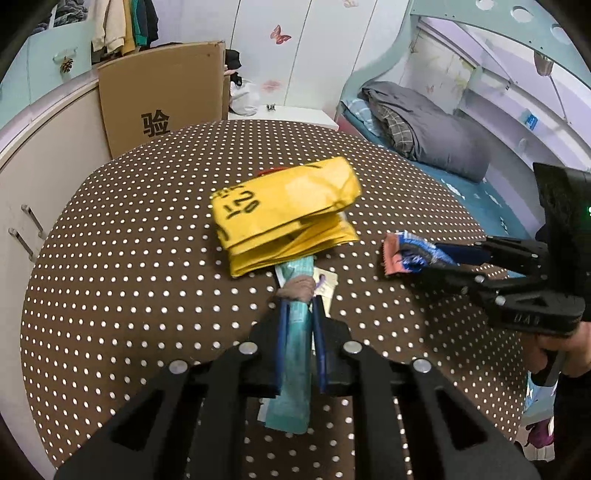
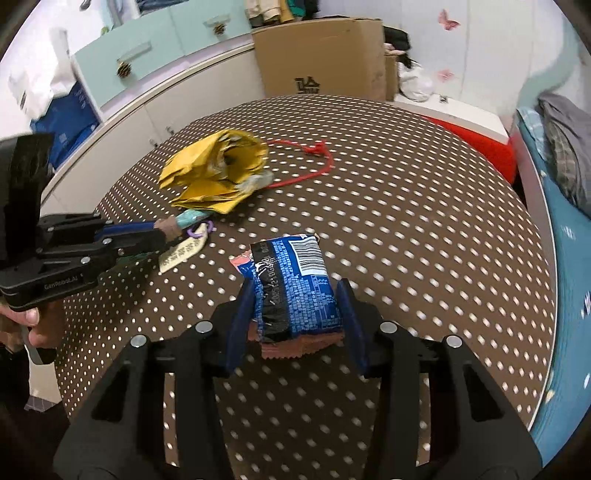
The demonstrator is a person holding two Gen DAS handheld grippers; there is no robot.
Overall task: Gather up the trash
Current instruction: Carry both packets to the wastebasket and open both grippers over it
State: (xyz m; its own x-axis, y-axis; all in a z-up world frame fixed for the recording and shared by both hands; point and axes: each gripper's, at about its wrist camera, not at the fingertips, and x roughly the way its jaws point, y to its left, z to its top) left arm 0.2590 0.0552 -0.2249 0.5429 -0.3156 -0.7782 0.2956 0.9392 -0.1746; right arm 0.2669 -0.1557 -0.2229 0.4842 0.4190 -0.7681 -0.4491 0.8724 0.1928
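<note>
Yellow bag (image 1: 284, 206) at twelve o'clock | left gripper (image 1: 300, 291) pinching teal wrapper (image 1: 295, 362) | right gripper (image 2: 295, 291) pinching blue packet (image 2: 295, 284) | step: pickup; next: likely bagging

Brown polka-dot table (image 1: 110, 258) under the tongs. Straight ahead: tall cardboard box (image 1: 162, 96) leaning on a cream cabinet run (image 1: 48, 166) with mint-green drawers (image 2: 155, 55) above it. Clothes (image 1: 125, 22) hang beyond the box. White wardrobe doors (image 1: 314, 55) with butterfly stickers (image 1: 280, 35) behind. Right of the tongs: curved teal bed frame (image 1: 480, 22), grey blanket (image 1: 436, 125) on the mattress. Even indoor light.
</note>
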